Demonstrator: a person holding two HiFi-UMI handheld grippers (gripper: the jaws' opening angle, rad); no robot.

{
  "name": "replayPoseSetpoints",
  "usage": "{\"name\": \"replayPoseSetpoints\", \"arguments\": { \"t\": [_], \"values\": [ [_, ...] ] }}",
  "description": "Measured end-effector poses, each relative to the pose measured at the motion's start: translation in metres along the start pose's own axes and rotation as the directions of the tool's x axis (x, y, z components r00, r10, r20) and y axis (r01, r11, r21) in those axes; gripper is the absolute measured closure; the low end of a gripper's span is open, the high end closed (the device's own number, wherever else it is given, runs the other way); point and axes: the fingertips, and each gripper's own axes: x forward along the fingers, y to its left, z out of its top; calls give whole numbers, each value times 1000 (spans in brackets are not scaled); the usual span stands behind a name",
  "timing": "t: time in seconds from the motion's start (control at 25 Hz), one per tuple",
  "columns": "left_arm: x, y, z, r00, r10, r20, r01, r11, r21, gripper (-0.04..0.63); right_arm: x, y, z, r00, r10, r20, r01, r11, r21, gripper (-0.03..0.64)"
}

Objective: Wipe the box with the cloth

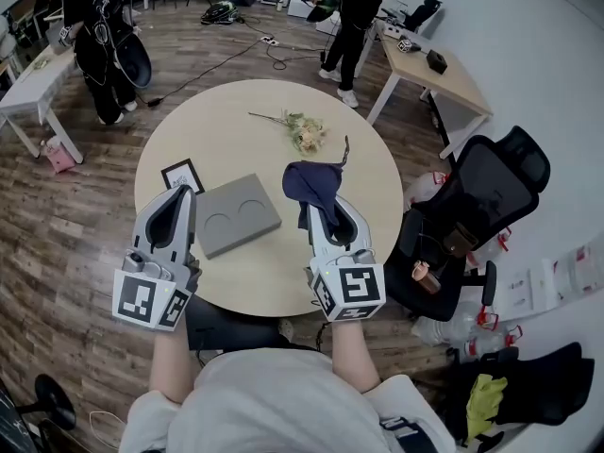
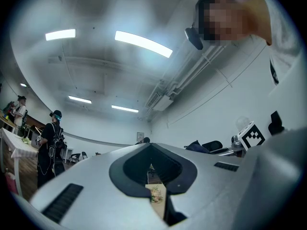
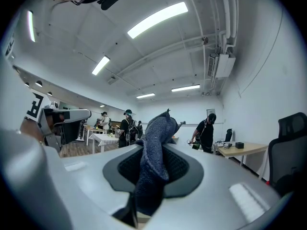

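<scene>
Cloth (image 1: 310, 185), dark blue with a coarse, nubbly weave, is hanging bunched in your right gripper (image 1: 319, 206), whose jaws are clamping on its middle. In the right gripper view a crumpled peak is standing up past the tips while a thicker fold is filling the dark, ribbed hollow between the smooth grey jaw shells. You are holding it just to the right of the box (image 1: 236, 213), apart from it. That box is lying flat on the round, pale wooden table (image 1: 274, 281): a matte grey square slab with rounded corners and two shallow circular recesses in its top. Your left gripper (image 1: 181, 194) is hovering just beside the box's left edge, its jaws resting together at the tips with nothing between them. Beyond the box, a dried flower sprig (image 1: 304, 132) with thin stems is lying on the tabletop, and a small black-framed card (image 1: 182, 175) is sitting near the left gripper's tips.
</scene>
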Motion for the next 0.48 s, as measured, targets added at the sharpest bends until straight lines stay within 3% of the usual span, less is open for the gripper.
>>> {"name": "replayPoseSetpoints", "arguments": {
  "t": [0.48],
  "values": [
    [4, -6, 0, 1000, -7, -1, 7, 1000, -3, 588, -2, -5, 5, 1000, -13, 19, 13, 1000, -4, 526]
  ]
}}
